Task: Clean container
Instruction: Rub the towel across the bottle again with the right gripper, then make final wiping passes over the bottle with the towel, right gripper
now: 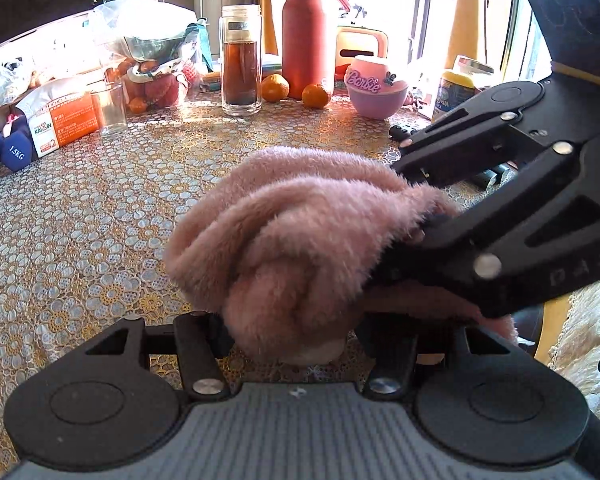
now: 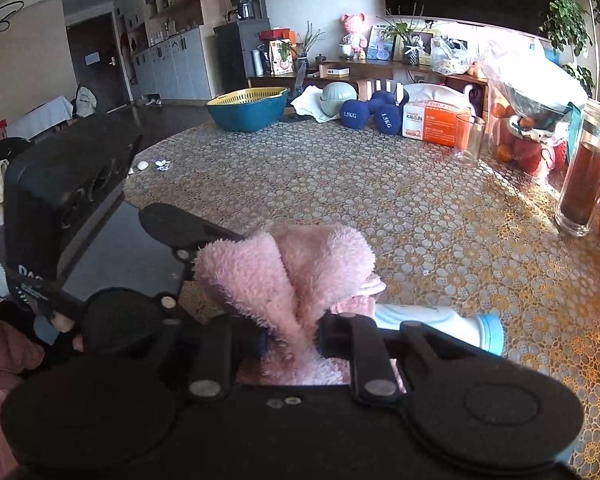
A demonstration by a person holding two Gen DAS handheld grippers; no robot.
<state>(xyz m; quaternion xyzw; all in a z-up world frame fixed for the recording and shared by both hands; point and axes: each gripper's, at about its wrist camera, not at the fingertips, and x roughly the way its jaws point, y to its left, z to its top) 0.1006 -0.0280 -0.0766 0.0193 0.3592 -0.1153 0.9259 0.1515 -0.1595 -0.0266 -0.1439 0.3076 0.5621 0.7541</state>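
A fluffy pink cloth [image 1: 296,224] is bunched over a white container [image 1: 320,354], of which only a small white end shows between the fingers of my left gripper [image 1: 296,332]. That gripper appears shut on the container. My right gripper [image 1: 396,220] reaches in from the right and is shut on the cloth. In the right wrist view the cloth [image 2: 284,272] is pinched in my right gripper [image 2: 294,332]. The container [image 2: 432,322], white with a light blue cap, sticks out to the right above the tablecloth. My left gripper [image 2: 220,248] comes in from the left behind the cloth.
At the table's far side stand a tall glass jar [image 1: 240,60], a reddish flask [image 1: 308,32], tangerines [image 1: 315,95], a pink Barbie bowl [image 1: 374,88], a drinking glass [image 1: 112,108] and an orange-and-white box [image 1: 60,120]. Blue dumbbells [image 2: 364,114] and a blue basin [image 2: 248,110] sit further off.
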